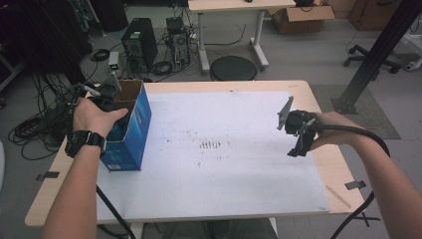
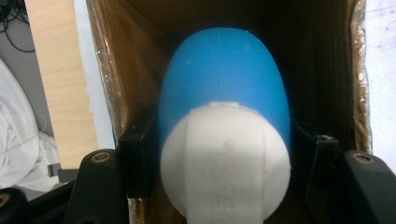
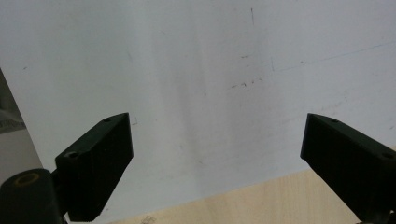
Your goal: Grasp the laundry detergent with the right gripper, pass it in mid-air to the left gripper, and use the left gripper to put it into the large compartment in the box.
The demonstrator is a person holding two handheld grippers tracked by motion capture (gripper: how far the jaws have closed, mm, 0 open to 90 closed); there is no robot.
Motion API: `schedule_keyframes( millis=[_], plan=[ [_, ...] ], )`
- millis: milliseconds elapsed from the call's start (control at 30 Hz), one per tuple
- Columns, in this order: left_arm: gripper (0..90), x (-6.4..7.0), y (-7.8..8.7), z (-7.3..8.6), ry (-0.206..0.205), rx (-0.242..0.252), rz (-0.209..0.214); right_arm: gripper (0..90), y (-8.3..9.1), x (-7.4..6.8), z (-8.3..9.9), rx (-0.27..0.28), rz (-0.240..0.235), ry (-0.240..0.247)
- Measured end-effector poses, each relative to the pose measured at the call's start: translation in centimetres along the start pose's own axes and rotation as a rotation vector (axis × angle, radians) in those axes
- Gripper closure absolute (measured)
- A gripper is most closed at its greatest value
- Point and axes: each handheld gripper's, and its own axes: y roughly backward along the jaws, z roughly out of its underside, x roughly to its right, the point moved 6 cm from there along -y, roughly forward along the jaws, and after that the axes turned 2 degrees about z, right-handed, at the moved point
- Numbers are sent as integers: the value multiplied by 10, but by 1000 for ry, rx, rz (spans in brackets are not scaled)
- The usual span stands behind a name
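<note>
Right now the left claw (image 2: 224, 154) is clenching a blue-and-white bulb-shaped object (image 2: 224, 102) between its jaws — the blue rounded end is pointing ahead of the claw, down into the open blue cardboard box (image 1: 133, 132), whose brown inner walls are rising on both sides of it. The right claw (image 3: 215, 154) is hanging released, jaws wide apart, with nothing between them and the white sheet on the table (image 3: 210, 70) lying ahead of it. Judging by this, the object is either going into the box or coming out — I cannot tell which — and letting go or lifting clear is what seems left.
</note>
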Motion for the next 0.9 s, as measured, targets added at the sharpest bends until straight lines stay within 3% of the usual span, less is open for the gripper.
schedule_keyframes(
  millis=[667, 900],
  plan=[
    [346, 1, -2, 3, 5, -7, 1, 90, -1, -1, 0, 0, 0, 8],
    [324, 1, 8, 4, 12, -12, -14, 90, 1, -1, 1, 10, 2, 8]
  ],
)
